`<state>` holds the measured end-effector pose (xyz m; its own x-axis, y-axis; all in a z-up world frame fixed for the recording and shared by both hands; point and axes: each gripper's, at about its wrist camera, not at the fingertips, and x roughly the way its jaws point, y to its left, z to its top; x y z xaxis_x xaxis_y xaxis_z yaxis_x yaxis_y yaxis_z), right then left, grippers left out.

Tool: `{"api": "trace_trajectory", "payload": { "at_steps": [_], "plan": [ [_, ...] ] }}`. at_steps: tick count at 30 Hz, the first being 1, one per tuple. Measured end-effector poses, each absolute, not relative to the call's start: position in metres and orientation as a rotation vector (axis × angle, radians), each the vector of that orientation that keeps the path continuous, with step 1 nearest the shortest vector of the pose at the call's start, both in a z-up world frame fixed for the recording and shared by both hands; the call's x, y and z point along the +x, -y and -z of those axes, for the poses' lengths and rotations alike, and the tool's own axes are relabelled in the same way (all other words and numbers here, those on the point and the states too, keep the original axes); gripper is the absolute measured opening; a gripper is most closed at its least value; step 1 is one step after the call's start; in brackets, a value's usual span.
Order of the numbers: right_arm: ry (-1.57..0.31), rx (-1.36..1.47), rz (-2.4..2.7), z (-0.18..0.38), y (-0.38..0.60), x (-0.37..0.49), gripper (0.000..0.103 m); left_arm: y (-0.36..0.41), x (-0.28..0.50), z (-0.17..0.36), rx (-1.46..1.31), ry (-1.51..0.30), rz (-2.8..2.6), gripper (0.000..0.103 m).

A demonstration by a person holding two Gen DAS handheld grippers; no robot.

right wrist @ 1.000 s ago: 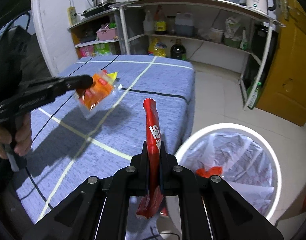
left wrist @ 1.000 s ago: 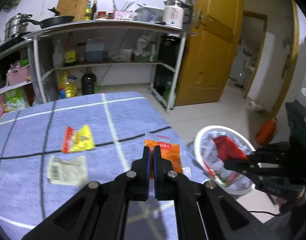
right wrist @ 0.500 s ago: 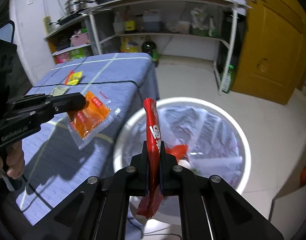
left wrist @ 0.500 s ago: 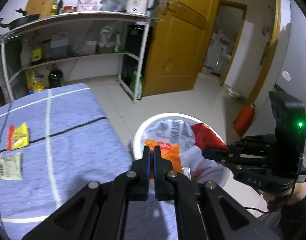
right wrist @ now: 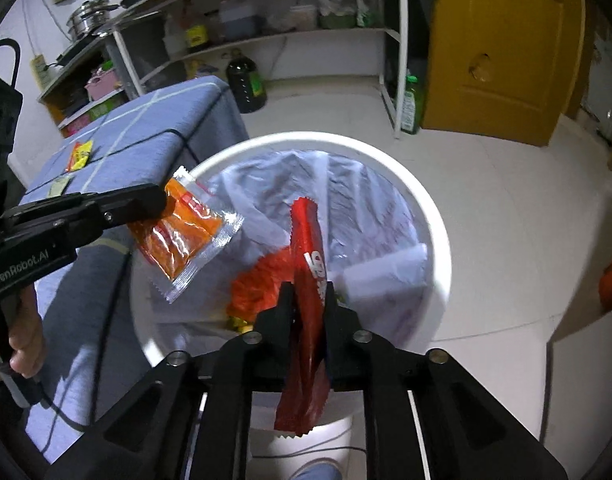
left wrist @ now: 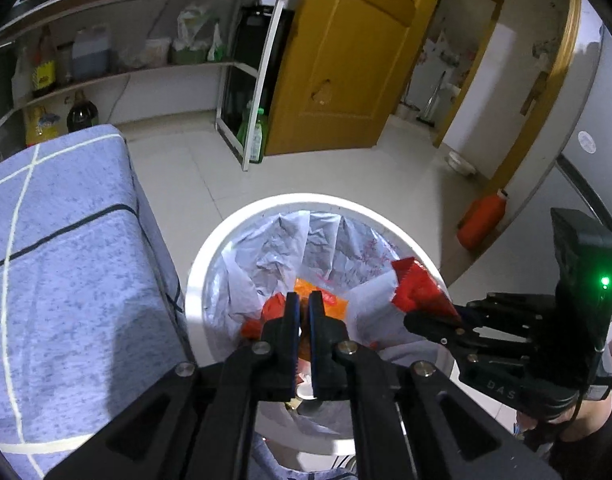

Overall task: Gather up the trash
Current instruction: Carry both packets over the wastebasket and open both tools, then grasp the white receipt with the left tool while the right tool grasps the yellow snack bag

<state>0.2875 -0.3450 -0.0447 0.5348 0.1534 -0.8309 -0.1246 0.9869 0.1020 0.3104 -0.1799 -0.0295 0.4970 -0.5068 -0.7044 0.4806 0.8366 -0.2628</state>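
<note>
Both claws hang over the white bin [left wrist: 194, 280], each carrying one piece of trash. The left claw [left wrist: 302, 304] is closed on an orange sauce sachet [right wrist: 186, 232], gripped by one corner so that its long axis slopes down and away from the fingers, out above the near-left part of the bin's mouth. The right claw [right wrist: 309, 296] pinches a red wrapper [right wrist: 306, 280] at mid-length — long axis roughly in line with the fingers, one end up, the other trailing below the claw. It sits nearer the centre of the opening and directly above the lined interior, so release alone should drop it in. Two more wrappers [right wrist: 78, 155] lie on the blue-covered worktop [right wrist: 146, 128], well apart from the bin — collection is only partly done.
</note>
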Motion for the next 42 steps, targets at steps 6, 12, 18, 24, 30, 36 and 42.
{"api": "trace_trajectory", "payload": {
  "at_steps": [6, 12, 18, 24, 30, 36, 42],
  "plan": [
    [-0.957, 0.047, -0.174, 0.036, 0.349, 0.283, 0.046, 0.179, 0.309, 0.027, -0.034, -0.864, 0.589, 0.015],
    [-0.92, 0.044, -0.172, 0.024, 0.349, 0.279, 0.047, 0.171, 0.304, 0.016, -0.045, -0.839, 0.584, 0.015],
    [-0.875, 0.047, -0.169, 0.01, 0.345, 0.274, 0.047, 0.161, 0.295, 0.005, -0.047, -0.81, 0.579, 0.015],
    [-0.834, 0.028, -0.206, -0.004, 0.328, 0.267, 0.047, 0.146, 0.287, 0.002, -0.048, -0.798, 0.556, 0.015],
    [-0.811, 0.008, -0.25, -0.013, 0.306, 0.264, 0.047, 0.121, 0.279, 0.0, -0.056, -0.795, 0.519, 0.015],
    [-0.78, 0.016, -0.286, -0.024, 0.282, 0.264, 0.047, 0.083, 0.27, -0.006, -0.068, -0.779, 0.459, 0.015],
    [-0.756, 0.014, -0.386, -0.035, 0.242, 0.267, 0.047, 0.031, 0.264, -0.011, -0.093, -0.76, 0.378, 0.015]
  ]
}}
